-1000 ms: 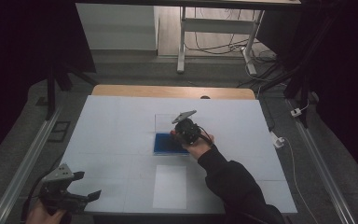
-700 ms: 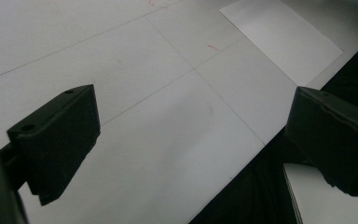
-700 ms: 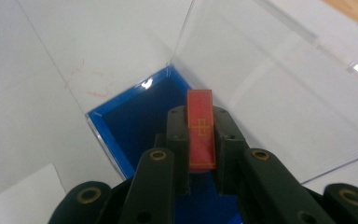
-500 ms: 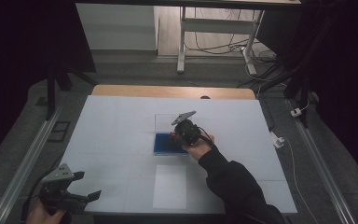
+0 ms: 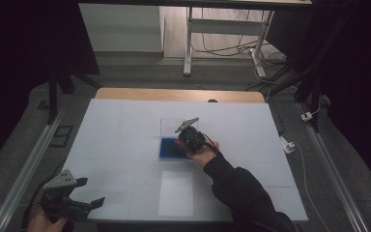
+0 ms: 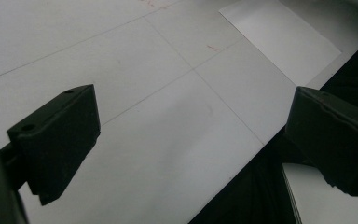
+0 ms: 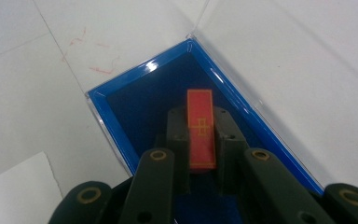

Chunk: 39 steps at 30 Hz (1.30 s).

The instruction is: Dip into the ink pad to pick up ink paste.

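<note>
Red flat block (image 7: pixel 200 128) clamped by right tongs (image 7: pixel 200 140) over blue tray (image 7: pixel 121 135).

The white table (image 5: pixel 125 130) stood on grey floor (image 5: pixel 140 72) in a dark room. Beyond it, a lit white cabinet (image 5: pixel 121 29) adjoined a metal frame (image 5: pixel 189 43) with loose cables (image 5: pixel 222 48).

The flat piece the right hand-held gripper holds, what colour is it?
Red piece with gold lines, clearest in the right gripper view.
</note>
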Motion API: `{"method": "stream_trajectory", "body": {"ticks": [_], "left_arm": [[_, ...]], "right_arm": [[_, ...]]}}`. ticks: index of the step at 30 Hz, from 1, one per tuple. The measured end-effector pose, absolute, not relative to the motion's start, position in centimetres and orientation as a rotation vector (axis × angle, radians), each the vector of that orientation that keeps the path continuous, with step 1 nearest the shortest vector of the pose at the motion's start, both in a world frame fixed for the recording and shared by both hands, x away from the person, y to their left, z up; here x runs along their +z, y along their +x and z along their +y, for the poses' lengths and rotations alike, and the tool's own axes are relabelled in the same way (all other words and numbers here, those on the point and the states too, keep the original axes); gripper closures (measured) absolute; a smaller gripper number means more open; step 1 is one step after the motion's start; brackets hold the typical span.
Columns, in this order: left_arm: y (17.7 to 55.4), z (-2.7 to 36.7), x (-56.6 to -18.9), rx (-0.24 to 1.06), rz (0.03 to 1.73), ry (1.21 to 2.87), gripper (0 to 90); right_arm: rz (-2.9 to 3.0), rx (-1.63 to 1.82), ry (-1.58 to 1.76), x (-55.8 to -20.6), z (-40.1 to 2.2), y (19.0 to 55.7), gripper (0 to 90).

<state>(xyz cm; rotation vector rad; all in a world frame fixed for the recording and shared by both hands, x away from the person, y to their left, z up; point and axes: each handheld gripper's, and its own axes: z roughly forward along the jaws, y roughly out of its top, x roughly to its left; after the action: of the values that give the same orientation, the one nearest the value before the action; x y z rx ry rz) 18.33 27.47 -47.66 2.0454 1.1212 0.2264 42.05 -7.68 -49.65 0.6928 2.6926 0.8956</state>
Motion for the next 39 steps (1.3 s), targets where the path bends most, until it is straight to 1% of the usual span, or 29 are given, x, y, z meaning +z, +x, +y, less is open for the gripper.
{"method": "stream_trajectory", "body": {"ticks": [24, 39], "left_arm": [[18.38, 27.37, -47.67, 0.224, 1.124, 2.053, 3.7], [18.35, 27.59, -47.67, 0.214, 1.120, 2.038, 3.8]], "right_arm": [[2.673, 0.888, 0.687, -49.99, -7.50, 41.80, 80.2], [2.674, 0.894, 0.688, -49.43, -7.67, 41.98, 79.5]]}}
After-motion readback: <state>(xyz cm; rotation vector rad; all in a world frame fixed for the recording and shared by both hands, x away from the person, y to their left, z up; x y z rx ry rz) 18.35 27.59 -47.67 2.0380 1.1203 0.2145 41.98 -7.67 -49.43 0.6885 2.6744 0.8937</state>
